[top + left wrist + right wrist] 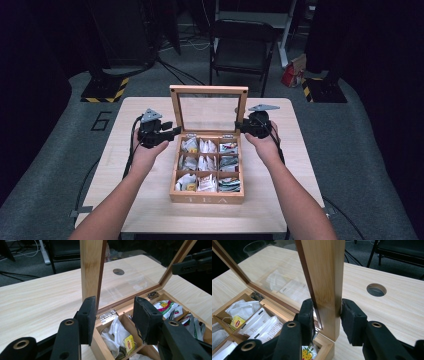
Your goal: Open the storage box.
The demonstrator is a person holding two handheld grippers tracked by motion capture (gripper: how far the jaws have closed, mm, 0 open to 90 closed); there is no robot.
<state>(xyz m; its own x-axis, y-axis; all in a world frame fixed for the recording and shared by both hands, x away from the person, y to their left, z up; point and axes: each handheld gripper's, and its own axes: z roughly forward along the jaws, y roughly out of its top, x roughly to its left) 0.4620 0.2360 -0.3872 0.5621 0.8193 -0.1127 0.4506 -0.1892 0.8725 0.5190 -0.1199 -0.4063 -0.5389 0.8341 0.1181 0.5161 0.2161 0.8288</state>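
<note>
The right gripper [327, 315] clamps the upright lid [208, 111] of the tea box [207, 196] mid-counter [150, 210], steadying it, while the left gripper [113, 315] stands apart around the lid's other edge.

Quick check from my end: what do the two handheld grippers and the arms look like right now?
Both the left gripper and the right gripper are black, each topped by a grey three-cornered plate and trailing a black cable. Their jaws are black bars with brass-ringed holes, ending in blocky black pads. The forearms are bare, no sleeves.
</note>
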